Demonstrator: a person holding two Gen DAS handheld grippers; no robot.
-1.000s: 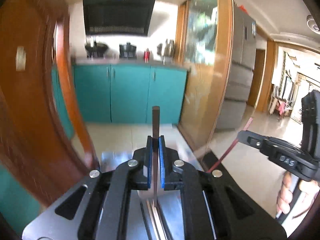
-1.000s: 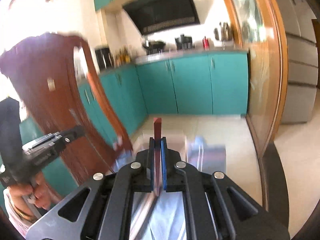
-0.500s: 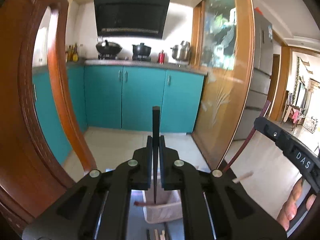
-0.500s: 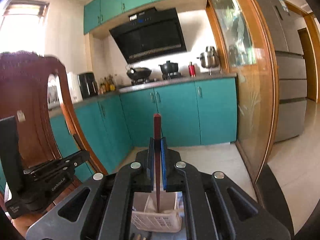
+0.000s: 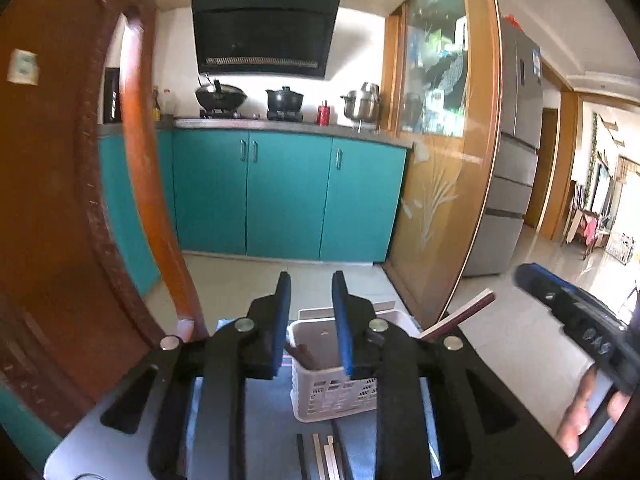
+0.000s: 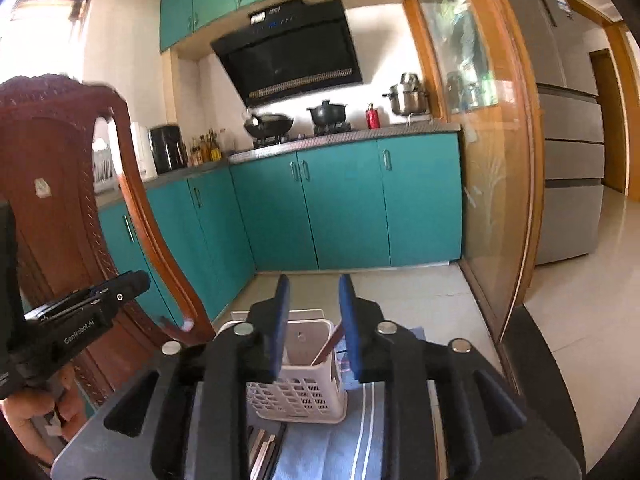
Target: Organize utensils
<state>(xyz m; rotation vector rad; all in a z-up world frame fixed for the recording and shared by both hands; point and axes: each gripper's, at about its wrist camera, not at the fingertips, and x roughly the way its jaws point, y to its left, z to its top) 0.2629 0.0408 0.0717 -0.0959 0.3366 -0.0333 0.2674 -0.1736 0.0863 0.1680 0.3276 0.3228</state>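
A white slotted utensil basket (image 5: 336,384) stands on a blue-grey cloth (image 6: 356,436); it also shows in the right wrist view (image 6: 300,392). Dark brown chopsticks (image 5: 300,354) lean inside it, and one reddish chopstick (image 5: 460,316) sticks out to the right. In the right wrist view a chopstick (image 6: 330,346) leans in the basket. My left gripper (image 5: 307,312) is open and empty just above the basket. My right gripper (image 6: 311,316) is open and empty above it too. Several more chopsticks (image 5: 324,456) lie on the cloth in front of the basket.
A carved wooden chair back (image 5: 60,200) rises close on the left. Teal kitchen cabinets (image 5: 288,192) and a glass sliding door (image 5: 440,160) lie beyond. The other hand-held gripper (image 5: 580,328) shows at the right, and likewise at the left in the right wrist view (image 6: 76,324).
Both grippers held a chopstick upright before. Now both have opened, and the chopsticks rest in the basket. Both views have tilted down towards the basket.
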